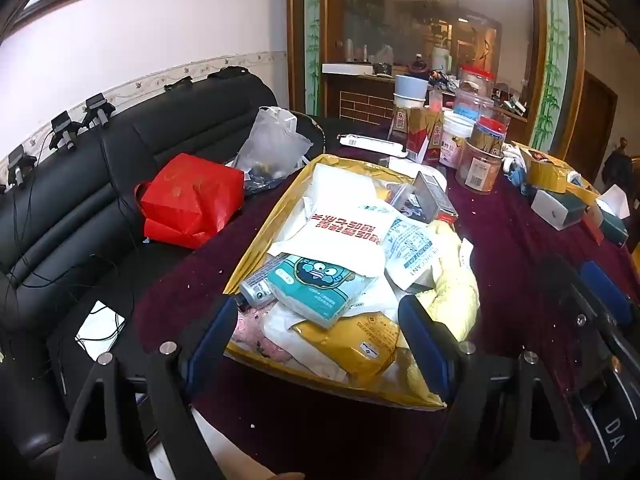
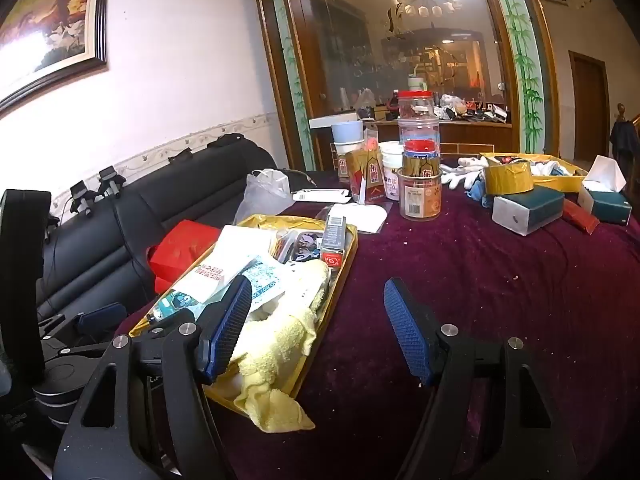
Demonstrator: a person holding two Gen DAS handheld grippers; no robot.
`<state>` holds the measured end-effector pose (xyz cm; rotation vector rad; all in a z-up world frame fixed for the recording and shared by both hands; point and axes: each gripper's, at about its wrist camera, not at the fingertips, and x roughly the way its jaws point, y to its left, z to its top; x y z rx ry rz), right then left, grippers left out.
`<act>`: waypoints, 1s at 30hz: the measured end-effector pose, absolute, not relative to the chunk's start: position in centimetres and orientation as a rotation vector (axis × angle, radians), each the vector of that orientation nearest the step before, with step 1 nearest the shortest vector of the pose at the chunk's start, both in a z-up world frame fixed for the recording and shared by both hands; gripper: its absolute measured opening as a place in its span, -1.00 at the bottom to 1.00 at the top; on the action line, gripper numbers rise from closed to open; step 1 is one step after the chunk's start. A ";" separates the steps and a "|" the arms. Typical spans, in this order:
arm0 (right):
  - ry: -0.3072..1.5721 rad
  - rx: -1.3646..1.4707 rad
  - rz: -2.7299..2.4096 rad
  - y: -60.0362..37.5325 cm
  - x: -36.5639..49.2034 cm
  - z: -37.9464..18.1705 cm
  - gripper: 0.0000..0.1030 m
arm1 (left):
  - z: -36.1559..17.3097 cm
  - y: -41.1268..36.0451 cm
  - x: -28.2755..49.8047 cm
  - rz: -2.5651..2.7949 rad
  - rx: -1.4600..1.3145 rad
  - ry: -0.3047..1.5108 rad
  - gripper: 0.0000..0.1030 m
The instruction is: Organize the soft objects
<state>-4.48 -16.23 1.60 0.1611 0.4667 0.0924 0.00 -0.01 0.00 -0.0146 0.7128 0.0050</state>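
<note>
A gold tray (image 1: 256, 240) on the maroon tablecloth is heaped with soft packets: a white pouch with red print (image 1: 344, 236), a teal cartoon packet (image 1: 316, 284) and a yellow packet (image 1: 352, 340). A pale yellow towel (image 1: 452, 288) lies along its right side and hangs over the near rim (image 2: 276, 344). My left gripper (image 1: 320, 344) hovers open over the tray's near end, holding nothing. My right gripper (image 2: 318, 332) is open and empty above the tray's right rim (image 2: 344, 264) and the towel. Its left finger (image 2: 228, 328) is over the towel.
A red bag (image 1: 188, 200) and a clear plastic bag (image 1: 272, 144) sit on the black sofa to the left. Jars and cartons (image 2: 420, 184) crowd the table's back. Boxes (image 2: 528, 208) and a second gold tray (image 2: 552, 176) with gloves lie far right. Bare cloth (image 2: 480, 300) spreads right.
</note>
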 end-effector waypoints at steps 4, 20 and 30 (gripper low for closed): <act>0.479 0.149 0.075 -16.5 -4.2 1.6 0.36 | 0.2 -0.3 -0.2 -0.007 -0.002 0.703 0.60; 0.438 0.213 -0.080 -25.1 -7.7 1.8 0.35 | 0.3 -5.1 -0.5 -0.092 0.080 0.732 0.60; 0.492 0.251 -0.115 -28.4 -9.2 1.0 0.35 | 0.0 -7.9 -2.6 -0.353 0.100 0.750 0.60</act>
